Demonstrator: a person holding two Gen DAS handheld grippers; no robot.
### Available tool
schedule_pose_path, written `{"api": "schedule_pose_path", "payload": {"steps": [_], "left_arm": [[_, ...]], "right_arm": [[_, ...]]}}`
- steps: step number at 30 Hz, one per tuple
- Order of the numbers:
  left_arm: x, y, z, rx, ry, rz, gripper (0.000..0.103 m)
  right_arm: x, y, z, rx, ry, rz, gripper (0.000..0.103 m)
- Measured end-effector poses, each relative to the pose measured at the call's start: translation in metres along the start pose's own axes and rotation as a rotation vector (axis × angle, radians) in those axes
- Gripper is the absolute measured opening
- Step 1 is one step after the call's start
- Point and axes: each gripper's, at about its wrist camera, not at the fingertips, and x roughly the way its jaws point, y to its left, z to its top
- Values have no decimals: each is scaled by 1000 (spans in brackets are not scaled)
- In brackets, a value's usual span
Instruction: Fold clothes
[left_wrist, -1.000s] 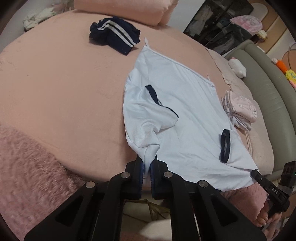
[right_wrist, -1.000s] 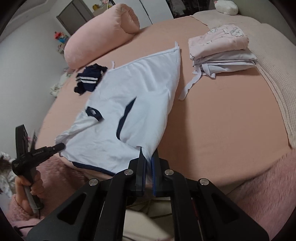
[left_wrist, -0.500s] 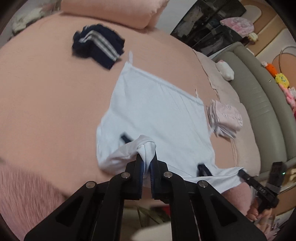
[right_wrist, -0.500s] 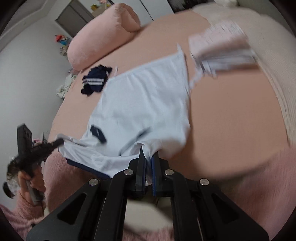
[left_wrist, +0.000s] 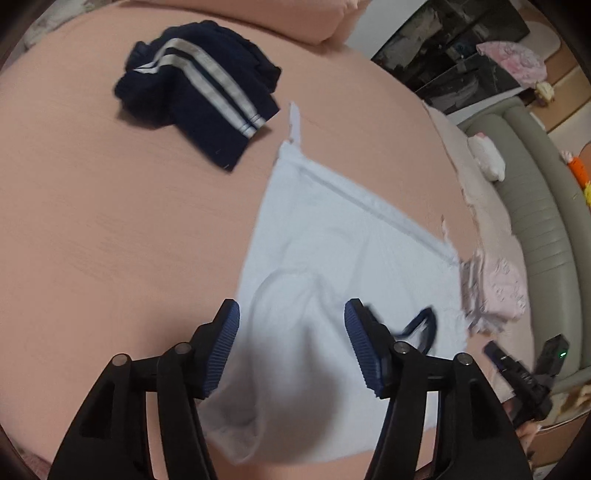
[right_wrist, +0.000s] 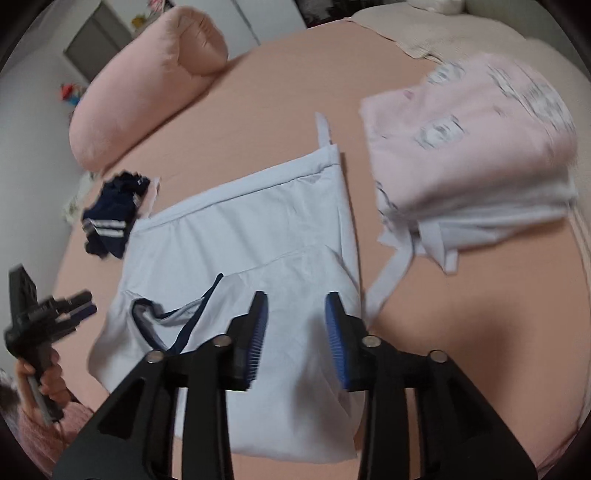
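In the left wrist view the left gripper (left_wrist: 291, 347) gapes wide and empty over the pale blue shirt (left_wrist: 332, 236) on the pink bed (left_wrist: 110, 221), while in the right wrist view the right gripper (right_wrist: 295, 332) likewise stands open, holding nothing, above that shirt (right_wrist: 240, 240) beside a folded pink garment (right_wrist: 469, 136), no writing legible.

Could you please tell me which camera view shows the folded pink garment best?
The right wrist view: the folded pink garment fills the upper right, large, its printed patches visible, though motion-blurred. The left wrist view shows it only small and blurred at the right edge of the pale blue shirt.
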Motion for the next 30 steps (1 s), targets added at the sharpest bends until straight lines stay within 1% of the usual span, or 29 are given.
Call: {"api": "schedule_pose_path", "payload": {"steps": [1, 2, 3, 5, 7, 8, 9, 10, 11, 12, 13, 14, 17, 20, 21, 22, 23, 24, 25, 26, 27, 28, 29, 30], "left_arm": [[-1, 3, -12, 1, 10, 18, 62], [-1, 7, -23, 2, 20, 35, 62], [-1, 9, -36, -4, 31, 34, 62], [7, 12, -56, -9, 56, 31, 62], [18, 12, -73, 6, 85, 30, 61], [19, 6, -75, 41, 78, 46, 54], [19, 0, -77, 76, 70, 60, 42], [16, -4, -76, 94, 65, 50, 34], [13, -9, -76, 110, 60, 41, 23], [11, -9, -76, 109, 54, 38, 19], [9, -9, -77, 108, 48, 36, 18], [7, -10, -77, 106, 43, 32, 18], [-2, -3, -83, 63, 57, -40, 17], [-22, -2, -89, 60, 72, -109, 17], [-29, -4, -93, 75, 69, -110, 17], [-34, -6, -96, 93, 68, -101, 17], [-35, -7, -100, 121, 76, -71, 17], [-35, -9, -104, 148, 87, -39, 17], [-26, -5, -107, 156, 127, 14, 19], [-18, -2, -110, 164, 166, 66, 21], [-19, 0, -110, 155, 166, 90, 22], [-21, 2, -110, 146, 167, 114, 25], [-22, 3, -110, 137, 167, 138, 32], [-24, 5, -111, 130, 164, 161, 35]], "right_arm": [[-9, -5, -7, 9, -14, 5, 44], [-15, -8, -15, 13, -20, -2, 53], [-20, -11, -24, 8, -18, -17, 57], [-24, -12, -43, -28, -6, -46, 57], [-18, -10, -61, -64, 30, -64, 58], [-11, -9, -68, -86, 58, -50, 60], [-2, -7, -75, -108, 88, -34, 60], [8, -4, -82, -137, 112, -47, 60], [19, -2, -90, -167, 136, -64, 41], [20, 1, -94, -194, 124, -83, 34], [20, 4, -97, -220, 109, -101, 28], [14, 5, -97, -214, 102, -91, 17], [-5, 4, -95, -187, 86, -51, 16], [-17, -5, -107, -173, 120, -39, 15], [-20, -7, -111, -169, 132, -35, 15], [-24, -10, -115, -164, 144, -31, 15], [-28, -13, -120, -160, 156, -27, 16], [-32, -16, -124, -155, 168, -23, 18], [-36, -19, -128, -151, 180, -19, 21], [-39, -22, -132, -146, 192, -15, 31], [-31, -30, -138, -135, 239, -57, 31], [-30, -38, -139, -111, 255, -56, 31], [-37, -41, -137, -100, 243, -50, 32], [-44, -42, -134, -91, 229, -44, 32]]}}
